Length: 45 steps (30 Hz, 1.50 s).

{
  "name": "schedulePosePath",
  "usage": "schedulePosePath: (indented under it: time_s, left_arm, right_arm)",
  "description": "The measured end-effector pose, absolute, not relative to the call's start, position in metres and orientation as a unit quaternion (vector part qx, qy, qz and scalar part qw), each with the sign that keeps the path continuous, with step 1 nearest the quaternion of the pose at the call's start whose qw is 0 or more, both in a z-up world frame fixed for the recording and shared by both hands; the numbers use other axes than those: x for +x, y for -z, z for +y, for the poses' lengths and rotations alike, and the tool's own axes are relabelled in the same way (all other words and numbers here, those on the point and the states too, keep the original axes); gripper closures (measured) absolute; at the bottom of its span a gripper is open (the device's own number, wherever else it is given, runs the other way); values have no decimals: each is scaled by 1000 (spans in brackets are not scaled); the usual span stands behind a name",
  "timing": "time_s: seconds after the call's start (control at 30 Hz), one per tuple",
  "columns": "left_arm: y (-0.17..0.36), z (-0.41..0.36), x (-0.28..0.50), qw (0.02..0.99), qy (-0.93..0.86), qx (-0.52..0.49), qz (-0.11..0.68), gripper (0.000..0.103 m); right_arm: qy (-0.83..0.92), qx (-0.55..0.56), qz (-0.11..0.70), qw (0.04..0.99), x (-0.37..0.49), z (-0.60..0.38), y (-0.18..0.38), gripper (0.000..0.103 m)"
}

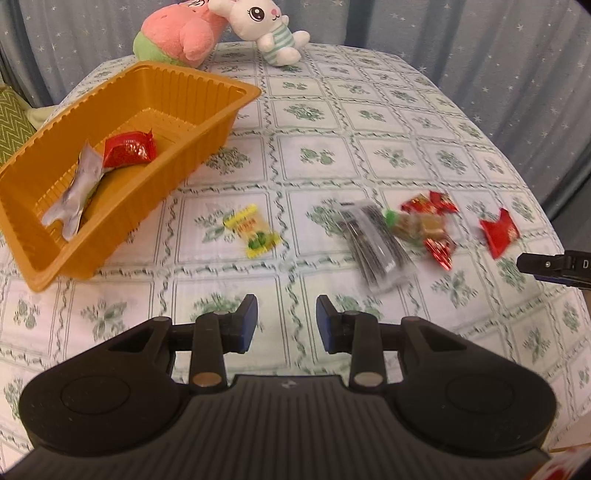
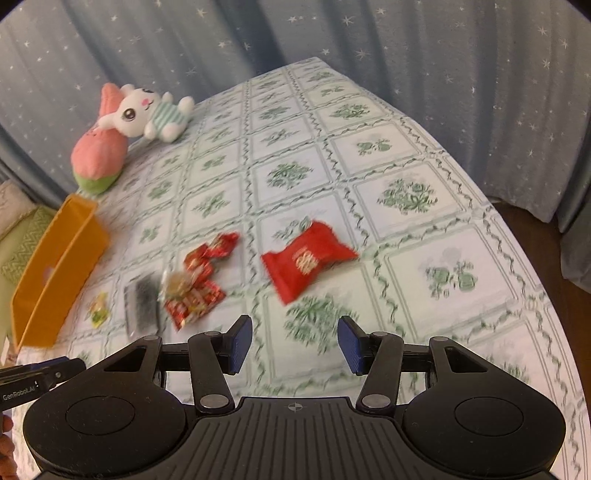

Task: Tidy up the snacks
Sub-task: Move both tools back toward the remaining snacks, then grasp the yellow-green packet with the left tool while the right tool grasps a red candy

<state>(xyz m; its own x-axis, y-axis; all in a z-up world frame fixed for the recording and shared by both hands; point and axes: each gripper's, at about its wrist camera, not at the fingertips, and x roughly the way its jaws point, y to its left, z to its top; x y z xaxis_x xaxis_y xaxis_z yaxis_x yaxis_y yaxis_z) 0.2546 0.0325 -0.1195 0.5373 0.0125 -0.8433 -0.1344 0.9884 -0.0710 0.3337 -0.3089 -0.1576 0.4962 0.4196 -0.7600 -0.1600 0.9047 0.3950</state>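
Note:
An orange tray (image 1: 207, 85) stands at the left and holds a red packet (image 1: 127, 149) and a silver wrapper (image 1: 79, 184). On the cloth beside it lie a yellow candy (image 1: 253, 230), a clear packet with dark contents (image 1: 376, 243), a heap of red and gold candies (image 1: 424, 225) and a red packet (image 1: 498, 230). My left gripper (image 1: 287, 321) hovers open and empty, short of the yellow candy and the clear packet. In the right wrist view the red packet (image 2: 308, 258) lies just ahead of my right gripper (image 2: 295, 343), which is open and empty.
A white rabbit plush (image 1: 266, 26) and a pink plush (image 1: 177, 37) sit at the table's far edge. The flowered tablecloth (image 2: 424, 258) drops off at the right; a starred curtain (image 2: 406, 55) hangs behind. A finger of the right gripper (image 1: 535, 264) shows at the left wrist view's right edge.

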Motion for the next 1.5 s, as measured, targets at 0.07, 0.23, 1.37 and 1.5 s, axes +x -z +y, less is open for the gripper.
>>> schedulePosePath:
  time_s: [0.07,0.23,1.37,1.5]
  left_arm:
    - [121,34,261,874,-45,-63,479,72]
    - [124,36,275,874,-50,-62,480,72]
    - [149,56,318,872,-72,-85,477,66]
    - [151,57,325,877,-73,-80,468,67]
  right_arm:
    - [-169,140,475,852,342,-308,161,51]
    - [-164,154,484,846,360,-304,170,51]
    - [-155,35,453,877,393,-273,174,77]
    - [-150,46,455,876,392,-279,173,77]
